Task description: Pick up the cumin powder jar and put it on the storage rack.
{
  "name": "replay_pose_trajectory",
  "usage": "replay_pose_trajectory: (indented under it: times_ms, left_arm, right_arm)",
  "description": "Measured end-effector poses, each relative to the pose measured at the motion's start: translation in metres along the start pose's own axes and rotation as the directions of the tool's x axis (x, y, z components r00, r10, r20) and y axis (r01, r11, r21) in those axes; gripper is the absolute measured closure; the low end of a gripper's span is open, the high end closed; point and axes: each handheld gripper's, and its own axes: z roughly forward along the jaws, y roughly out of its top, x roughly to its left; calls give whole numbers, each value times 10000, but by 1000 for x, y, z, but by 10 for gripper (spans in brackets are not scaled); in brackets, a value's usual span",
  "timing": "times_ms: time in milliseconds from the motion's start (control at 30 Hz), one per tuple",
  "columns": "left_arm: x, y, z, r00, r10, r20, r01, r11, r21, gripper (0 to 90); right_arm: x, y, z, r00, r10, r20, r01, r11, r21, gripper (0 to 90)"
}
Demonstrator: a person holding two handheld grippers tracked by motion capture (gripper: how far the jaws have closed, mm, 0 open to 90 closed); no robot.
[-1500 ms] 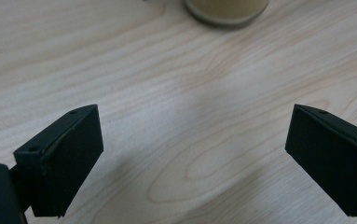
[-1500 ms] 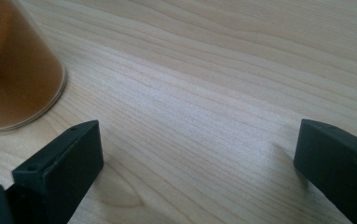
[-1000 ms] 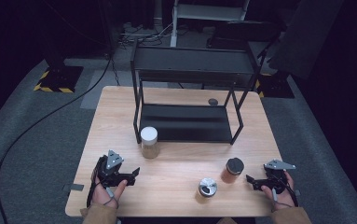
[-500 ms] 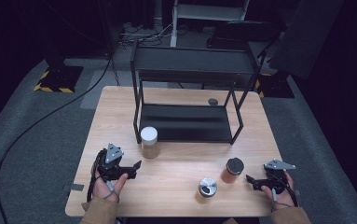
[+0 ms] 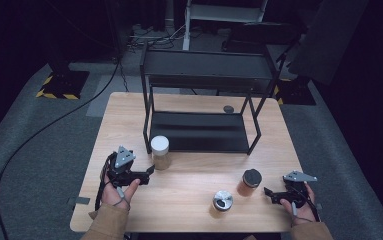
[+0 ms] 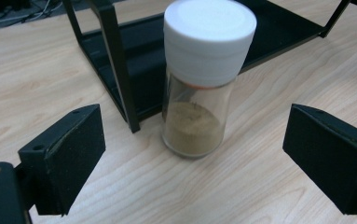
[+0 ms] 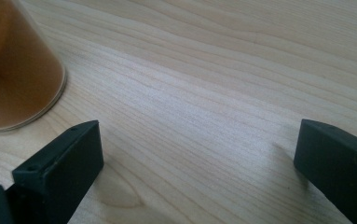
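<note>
A glass spice jar [image 5: 160, 152] with a white lid and tan powder stands by the front left leg of the black rack [image 5: 201, 131]. My left gripper [image 5: 149, 172] is open just left of it; in the left gripper view the jar [image 6: 199, 84] stands between and a little beyond the wide-apart jaws, untouched. A jar of orange-brown spice with a black lid [image 5: 249, 182] stands front right. My right gripper [image 5: 268, 192] is open beside it, and that jar [image 7: 13, 70] shows at the upper left of the right gripper view. A small silver-lidded tin [image 5: 222, 201] sits near the front edge.
The two-tier black wire rack occupies the table's middle and back, its lower shelf bare. A small dark round object [image 5: 228, 109] lies behind it. The wooden table [image 5: 189, 185] ends close behind both hands; dark floor and cables surround it.
My left gripper has moved forward and right toward the white-lidded jar. The right gripper has barely shifted.
</note>
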Motion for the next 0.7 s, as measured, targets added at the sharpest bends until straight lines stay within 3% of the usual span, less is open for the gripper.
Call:
replay_pose_trajectory:
  times_ms: [333,700]
  left_arm:
    - [-1,11,10,9999,140,-10,-141,9988,-473,70]
    - [-2,15,29,9998,120,-144,-127,9986,-521,73]
  right_arm:
    - [0,0,0,10000,2,0,-2,10000,-2,11]
    - [0,0,0,10000,1,2,-1,10000,-1,11]
